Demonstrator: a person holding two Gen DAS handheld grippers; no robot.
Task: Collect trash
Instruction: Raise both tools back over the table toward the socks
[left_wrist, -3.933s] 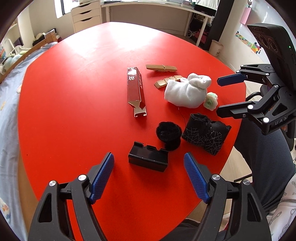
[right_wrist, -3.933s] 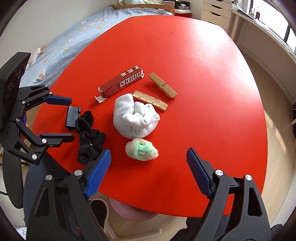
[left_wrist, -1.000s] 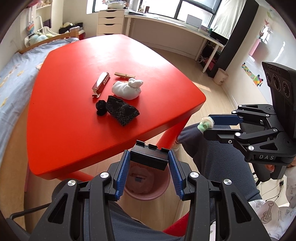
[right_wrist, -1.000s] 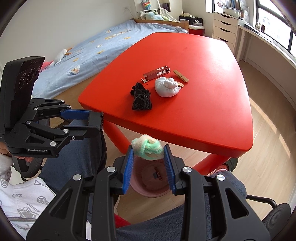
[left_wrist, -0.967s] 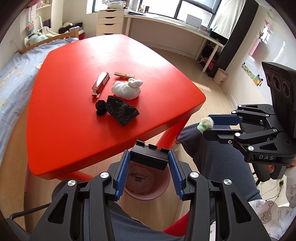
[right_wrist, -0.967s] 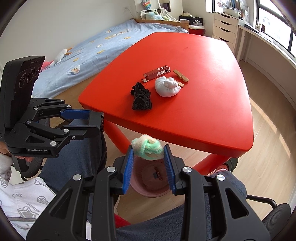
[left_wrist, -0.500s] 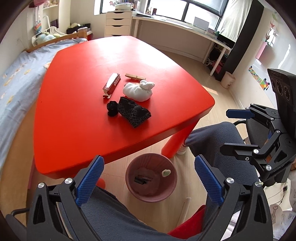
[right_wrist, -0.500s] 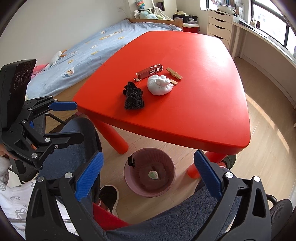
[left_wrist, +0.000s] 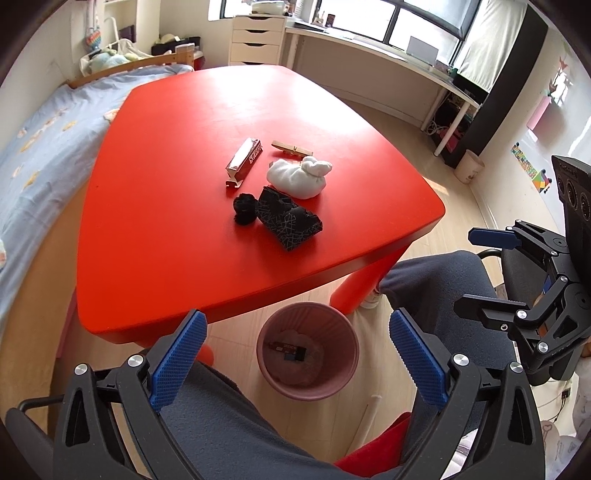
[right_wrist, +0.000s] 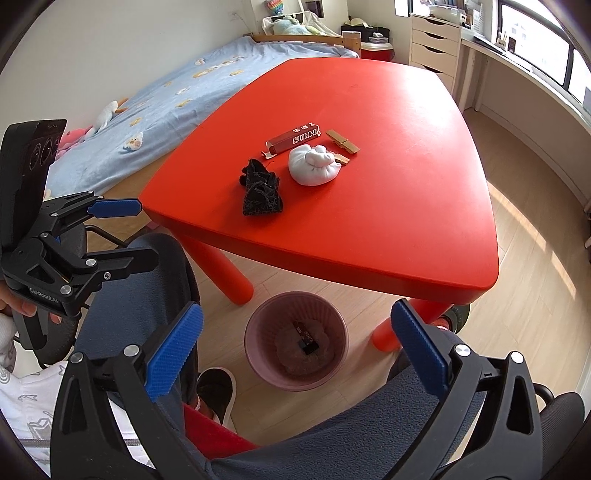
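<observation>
— Below the near edge of the red counter (left_wrist: 155, 236), what stands on the floor?

— A pink bin (left_wrist: 308, 350), upright, between the person's knees. Inside lies a small black piece (right_wrist: 307, 341) on a pale heap; I cannot tell what the heap is made of.

— And the left gripper (left_wrist: 295, 354)?

— Released. Its blue pads stand wide apart over the bin with nothing between them. From the right wrist view it shows at the left edge (right_wrist: 122, 230), equally spread and empty.

— The right gripper (right_wrist: 295, 350)?

— Also spread wide and empty, hanging above the same bin. The left wrist view shows it at the right edge (left_wrist: 480, 271), fingers apart.

— What is on the counter?

— Toward the near edge, a black patterned cloth (left_wrist: 290, 221) touching a black fuzzy ball (left_wrist: 245, 209). Just behind them, a knotted white bundle (left_wrist: 299, 178). Left of that, a dark red box (left_wrist: 245, 160) with white lettering, one end flap open. A wooden clothespin (left_wrist: 291, 148) lies beyond the bundle, and a second wooden piece (right_wrist: 341, 158) peeks out from the bundle's side.

— Anything beside the counter?

— A bed (right_wrist: 177, 85) with a blue cover along its far side.
</observation>
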